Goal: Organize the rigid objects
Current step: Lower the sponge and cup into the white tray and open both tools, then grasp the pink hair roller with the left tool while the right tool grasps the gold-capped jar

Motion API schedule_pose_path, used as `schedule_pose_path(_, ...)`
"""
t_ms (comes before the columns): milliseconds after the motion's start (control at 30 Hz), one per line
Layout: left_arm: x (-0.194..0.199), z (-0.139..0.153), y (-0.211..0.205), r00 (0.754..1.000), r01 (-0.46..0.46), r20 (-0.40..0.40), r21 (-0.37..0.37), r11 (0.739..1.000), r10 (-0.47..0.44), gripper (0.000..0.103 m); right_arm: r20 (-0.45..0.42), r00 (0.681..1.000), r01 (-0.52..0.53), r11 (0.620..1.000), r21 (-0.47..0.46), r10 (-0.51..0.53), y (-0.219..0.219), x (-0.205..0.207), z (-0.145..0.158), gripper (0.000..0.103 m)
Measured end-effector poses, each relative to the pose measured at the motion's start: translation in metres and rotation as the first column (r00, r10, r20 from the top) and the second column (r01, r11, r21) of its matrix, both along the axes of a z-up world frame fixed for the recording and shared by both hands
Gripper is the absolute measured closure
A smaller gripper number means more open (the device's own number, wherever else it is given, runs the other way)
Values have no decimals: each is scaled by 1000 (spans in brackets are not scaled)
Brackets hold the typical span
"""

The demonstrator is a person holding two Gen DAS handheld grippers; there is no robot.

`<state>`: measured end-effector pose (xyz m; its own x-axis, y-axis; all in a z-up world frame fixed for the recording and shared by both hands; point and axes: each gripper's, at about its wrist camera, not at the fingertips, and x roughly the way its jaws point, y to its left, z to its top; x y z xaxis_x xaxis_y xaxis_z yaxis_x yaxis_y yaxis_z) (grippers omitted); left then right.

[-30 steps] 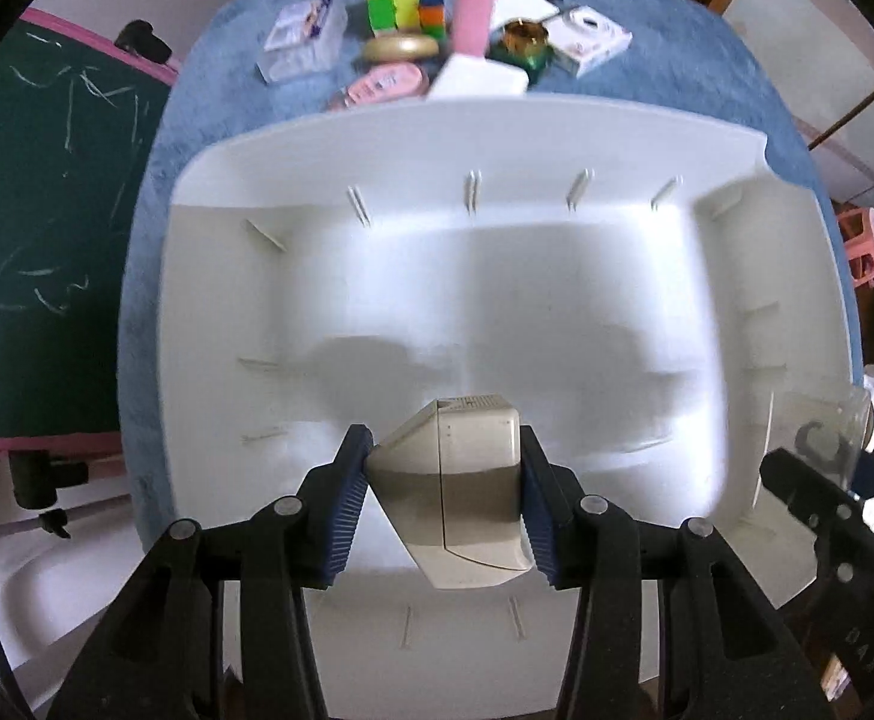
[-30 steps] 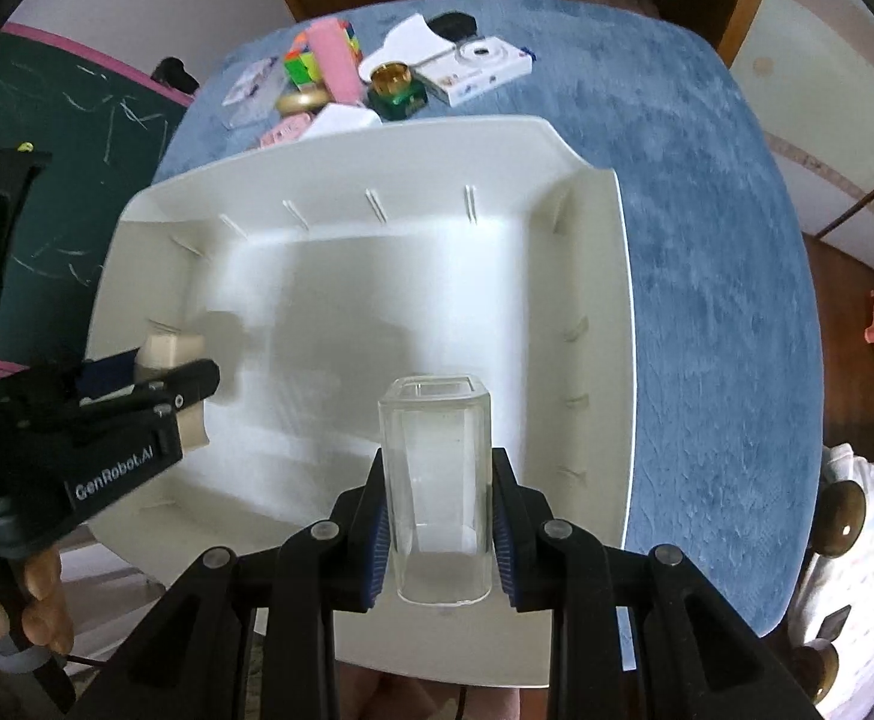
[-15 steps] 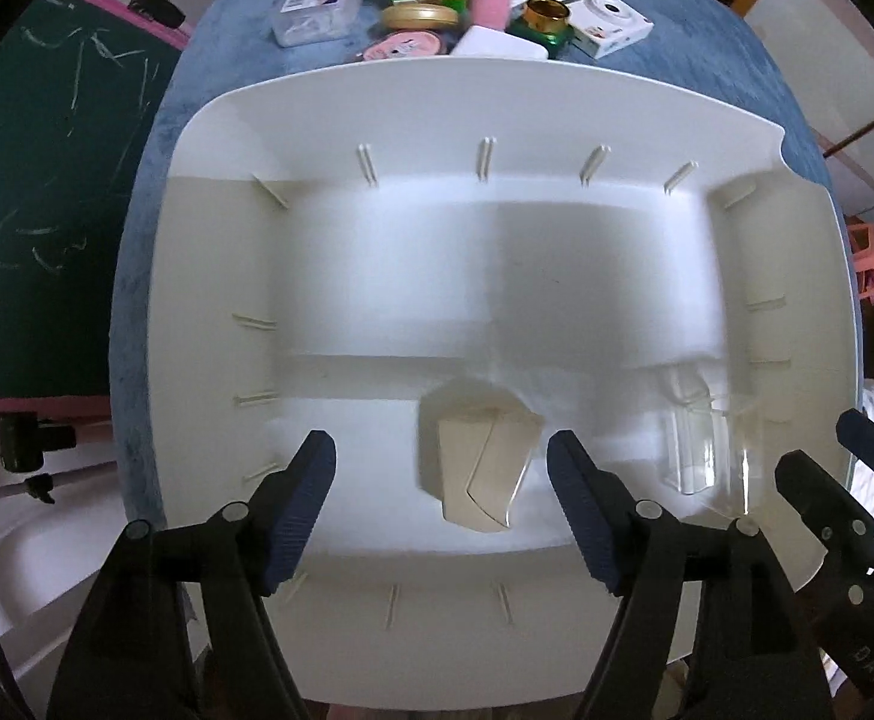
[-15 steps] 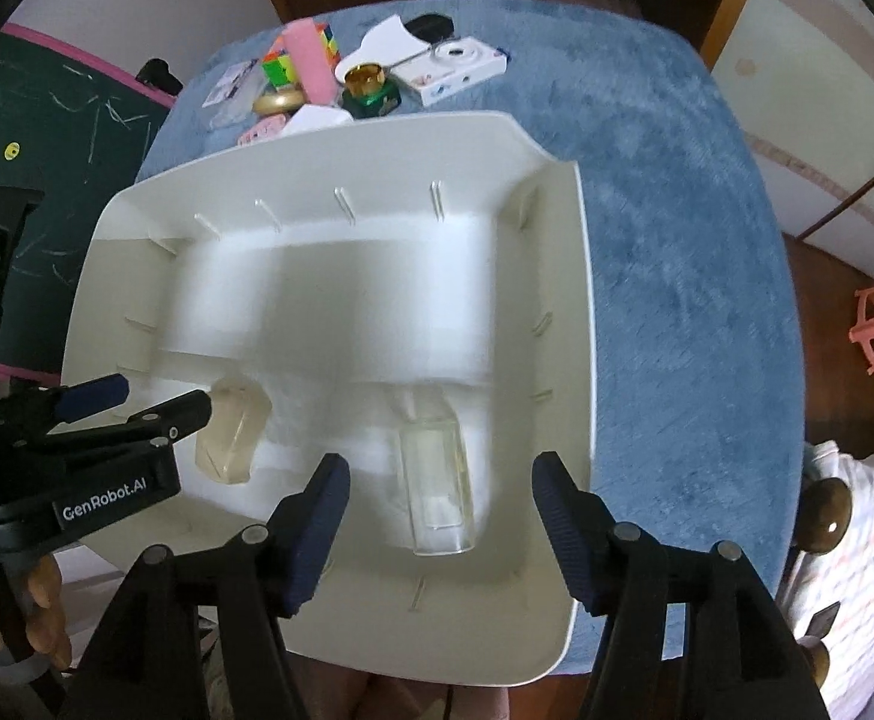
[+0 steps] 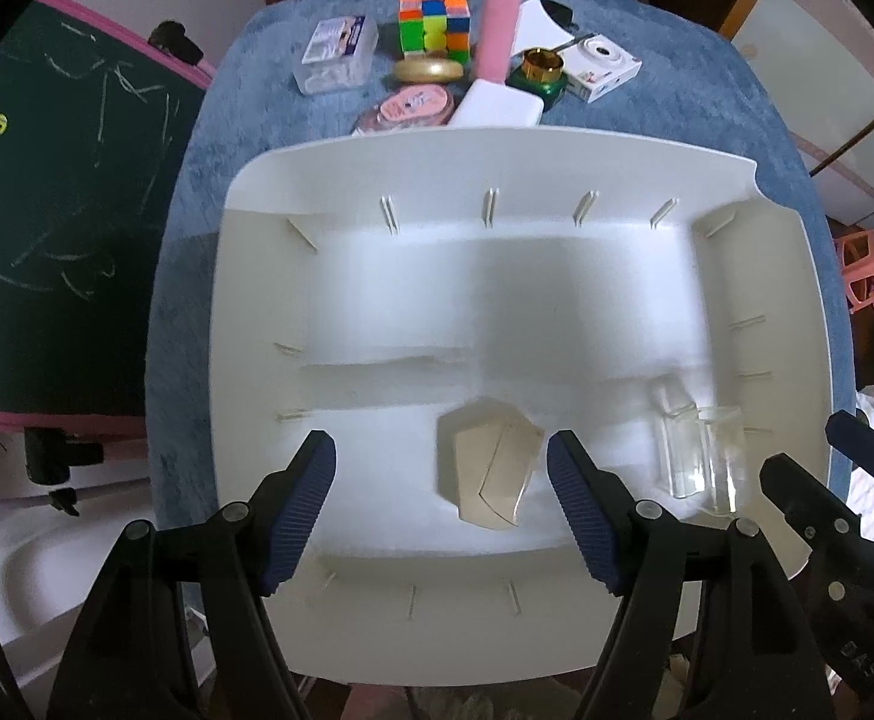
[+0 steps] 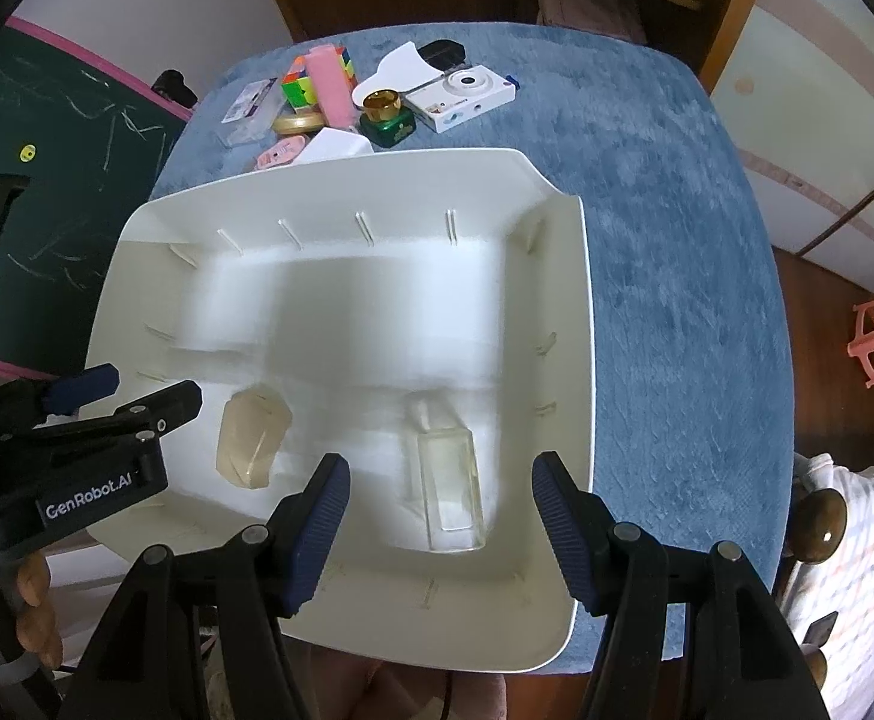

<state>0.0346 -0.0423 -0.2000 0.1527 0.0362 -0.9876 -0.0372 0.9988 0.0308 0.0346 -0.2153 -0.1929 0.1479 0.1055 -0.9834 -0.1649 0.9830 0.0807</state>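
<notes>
Smooth white tray [image 5: 760, 276], faceted beige block [image 5: 487, 468], clear rectangular bottle [image 6: 450, 468] (both tongs spread)

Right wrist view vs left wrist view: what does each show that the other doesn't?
Only the right wrist view: the person's hand holding the left tool, that tool's GenRobot.AI label, and the bare blue tabletop right of the bin.

Only the left wrist view: the rubiks cube unblocked, and the clear lidded box in full.

Both: the white bin, the beige bottle and clear bottle lying in it, both tools open and holding nothing, the right tool above the clear bottle, and the toy camera.
</notes>
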Motion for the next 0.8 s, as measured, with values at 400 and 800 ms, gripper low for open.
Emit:
schedule_pose_path(400,29,38,10,992,58,107,24,998,-60,27,31,998,45,999,14,-46,5,12,11,39)
schedule_pose_path(800,91,63,12,960,178,213,41,983,-183,27,66,989,129,991,26,-130,12,45,35,39)
